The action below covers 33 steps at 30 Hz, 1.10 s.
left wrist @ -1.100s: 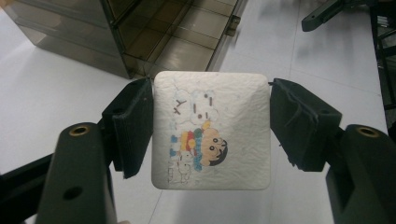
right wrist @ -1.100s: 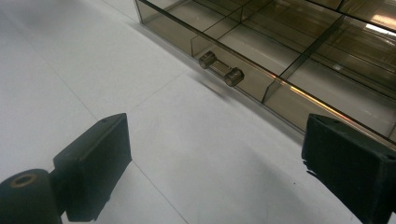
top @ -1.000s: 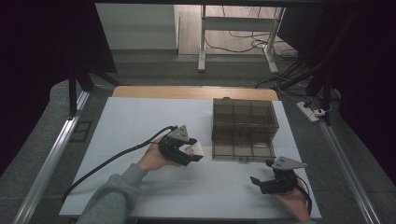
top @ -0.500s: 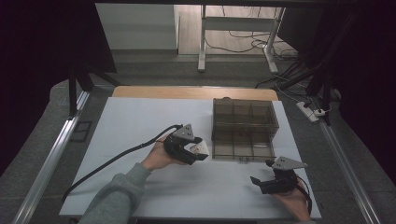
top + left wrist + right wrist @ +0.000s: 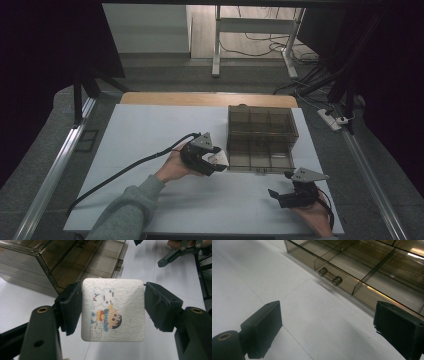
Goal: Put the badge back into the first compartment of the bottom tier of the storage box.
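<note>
We clamped the white cartoon pad (image 5: 113, 310) in our left gripper (image 5: 113, 308) beside the compartment box (image 5: 260, 137); our right gripper (image 5: 327, 330) stood released.

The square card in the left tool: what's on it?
White, with a colourful cartoon child; left gripper view.

compartment box (image 5: 261, 137) at table (image 5: 135, 130) right-centre, square pad (image 5: 113, 310) just left of its front corner

White table top (image 5: 135, 130) — beyond it, a power strip (image 5: 333, 120) on grey floor (image 5: 165, 75).
</note>
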{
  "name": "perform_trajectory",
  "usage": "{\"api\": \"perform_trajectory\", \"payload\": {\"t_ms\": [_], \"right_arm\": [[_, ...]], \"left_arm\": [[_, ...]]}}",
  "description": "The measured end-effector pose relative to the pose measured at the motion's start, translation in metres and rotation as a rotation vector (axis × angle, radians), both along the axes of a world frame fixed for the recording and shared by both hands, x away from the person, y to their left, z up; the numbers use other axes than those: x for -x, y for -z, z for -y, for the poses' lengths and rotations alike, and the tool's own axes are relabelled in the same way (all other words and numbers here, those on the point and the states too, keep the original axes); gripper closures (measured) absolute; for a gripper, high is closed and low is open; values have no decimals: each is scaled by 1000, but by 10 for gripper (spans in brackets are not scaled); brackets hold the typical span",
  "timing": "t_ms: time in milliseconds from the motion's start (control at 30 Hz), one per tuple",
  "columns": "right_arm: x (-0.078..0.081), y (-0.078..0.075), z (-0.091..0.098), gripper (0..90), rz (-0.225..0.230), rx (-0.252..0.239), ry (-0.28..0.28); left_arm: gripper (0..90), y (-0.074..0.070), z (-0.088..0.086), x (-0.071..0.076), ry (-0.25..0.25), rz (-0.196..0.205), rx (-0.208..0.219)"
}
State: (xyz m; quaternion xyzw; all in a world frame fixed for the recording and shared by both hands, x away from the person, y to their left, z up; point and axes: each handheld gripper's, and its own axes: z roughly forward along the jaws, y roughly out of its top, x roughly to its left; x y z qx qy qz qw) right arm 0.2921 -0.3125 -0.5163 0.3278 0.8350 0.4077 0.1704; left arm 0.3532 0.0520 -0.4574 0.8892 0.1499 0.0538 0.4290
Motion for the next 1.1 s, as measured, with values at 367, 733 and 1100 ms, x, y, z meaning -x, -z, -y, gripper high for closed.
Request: {"api": "perform_trajectory", "payload": {"t_ms": [367, 733, 1100], "right_arm": [[0, 0, 0, 80, 0, -1, 2], [1, -1, 1, 81, 2, 8, 9], [2, -2, 2, 80, 9, -6, 10]], "left_arm": [[328, 0, 10, -6, 8, 2, 8], [328, 1, 23, -16, 10, 1, 9], [327, 2, 43, -29, 2, 12, -2]]}}
